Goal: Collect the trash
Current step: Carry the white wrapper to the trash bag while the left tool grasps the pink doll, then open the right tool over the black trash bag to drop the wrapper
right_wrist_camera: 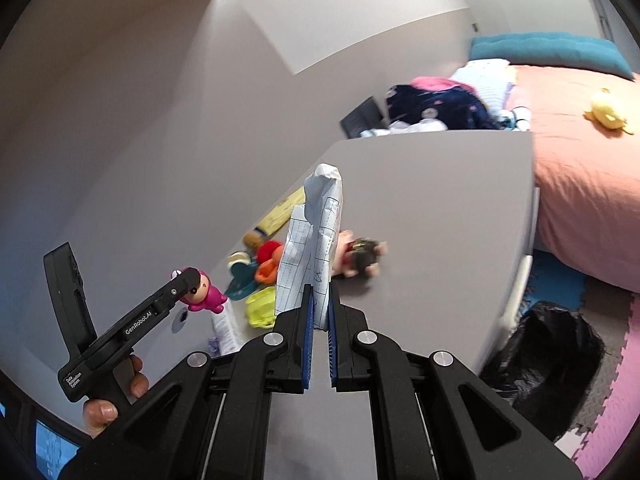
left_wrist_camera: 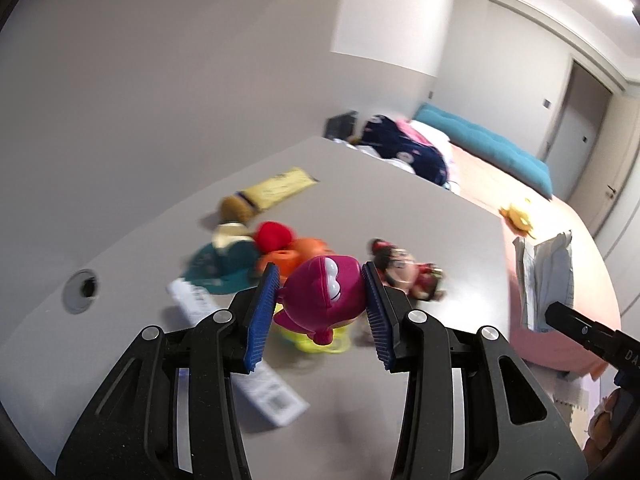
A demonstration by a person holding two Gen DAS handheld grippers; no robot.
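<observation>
My left gripper (left_wrist_camera: 320,312) is shut on a magenta toy figure (left_wrist_camera: 324,296) and holds it above the grey table (left_wrist_camera: 400,208); the same toy (right_wrist_camera: 204,292) shows in the right wrist view, held in the air. My right gripper (right_wrist_camera: 318,320) is shut on a crumpled sheet of lined white paper (right_wrist_camera: 316,240), held upright above the table; the paper also shows in the left wrist view (left_wrist_camera: 546,280). A black-lined trash bin (right_wrist_camera: 552,364) stands on the floor to the right of the table.
On the table lie a yellow wrapper (left_wrist_camera: 280,190), a white printed slip (left_wrist_camera: 240,356), a teal and orange pile of toys (left_wrist_camera: 256,256), a small doll (left_wrist_camera: 408,272) and a yellow-green toy (right_wrist_camera: 260,306). A bed (right_wrist_camera: 588,184) with clothes stands behind.
</observation>
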